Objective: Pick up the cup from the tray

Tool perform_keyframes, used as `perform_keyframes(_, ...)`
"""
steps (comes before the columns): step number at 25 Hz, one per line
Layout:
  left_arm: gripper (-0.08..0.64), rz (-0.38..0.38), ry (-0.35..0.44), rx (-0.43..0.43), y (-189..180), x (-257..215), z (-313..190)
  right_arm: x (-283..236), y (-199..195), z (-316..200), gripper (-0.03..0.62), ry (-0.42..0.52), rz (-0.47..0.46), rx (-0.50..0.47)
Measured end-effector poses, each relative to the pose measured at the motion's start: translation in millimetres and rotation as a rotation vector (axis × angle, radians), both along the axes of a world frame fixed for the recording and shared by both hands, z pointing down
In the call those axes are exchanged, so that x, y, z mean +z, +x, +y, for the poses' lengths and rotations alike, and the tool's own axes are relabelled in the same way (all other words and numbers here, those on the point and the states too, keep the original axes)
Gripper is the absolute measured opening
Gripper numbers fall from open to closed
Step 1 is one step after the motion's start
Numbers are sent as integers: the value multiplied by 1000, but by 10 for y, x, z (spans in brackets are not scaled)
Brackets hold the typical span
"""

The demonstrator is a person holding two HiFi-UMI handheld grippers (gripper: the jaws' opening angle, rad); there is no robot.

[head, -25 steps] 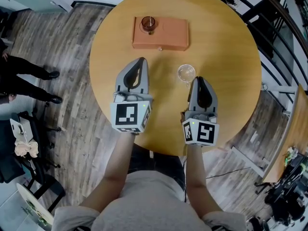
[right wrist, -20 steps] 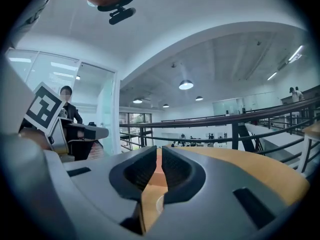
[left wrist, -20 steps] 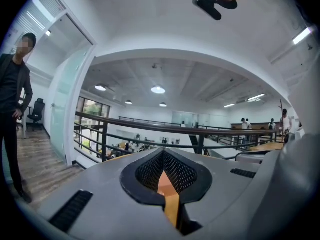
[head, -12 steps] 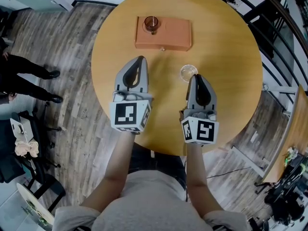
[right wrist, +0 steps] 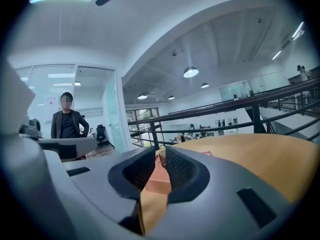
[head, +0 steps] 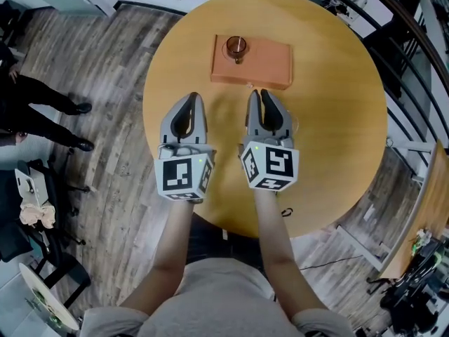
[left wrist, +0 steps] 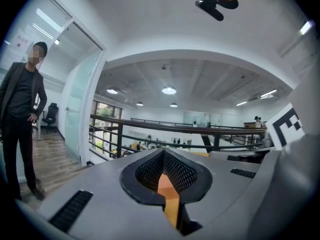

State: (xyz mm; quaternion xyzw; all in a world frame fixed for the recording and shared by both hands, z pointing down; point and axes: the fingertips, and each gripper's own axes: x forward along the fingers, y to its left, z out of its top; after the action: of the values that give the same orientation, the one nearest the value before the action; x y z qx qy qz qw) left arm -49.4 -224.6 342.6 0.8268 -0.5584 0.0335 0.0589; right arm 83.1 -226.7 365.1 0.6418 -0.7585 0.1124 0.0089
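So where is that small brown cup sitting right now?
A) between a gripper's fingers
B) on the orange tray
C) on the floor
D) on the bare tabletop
B: the cup stands upright at the left end of the orange tray.

1. Open tabletop on the round wooden table (head: 337, 118) is stretching between the left gripper (head: 194, 95) and the orange tray (head: 270, 62).
2. The brown cup (head: 236, 46) is standing alone at the tray's left end, and the rest of the tray is lying free.
3. The right gripper (head: 261, 92) is crowding the left one, leaving a narrow gap.
4. A railing (right wrist: 235, 103) is closing off the far side.
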Motion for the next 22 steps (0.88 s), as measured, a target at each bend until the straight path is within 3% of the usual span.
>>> perform_keyframes(5, 5, 17, 3, -43, -266, 35, -95, 387, -174, -540, 42, -92, 63, 6)
perform_keyframes(10, 5, 18, -5, -64, -411, 107, -158, 730, -223, -906, 100, -180, 75, 7)
perform_keyframes(22, 5, 17, -48, -79, -590, 315, -320, 1139, -287, -1290, 112, -263, 132, 5)
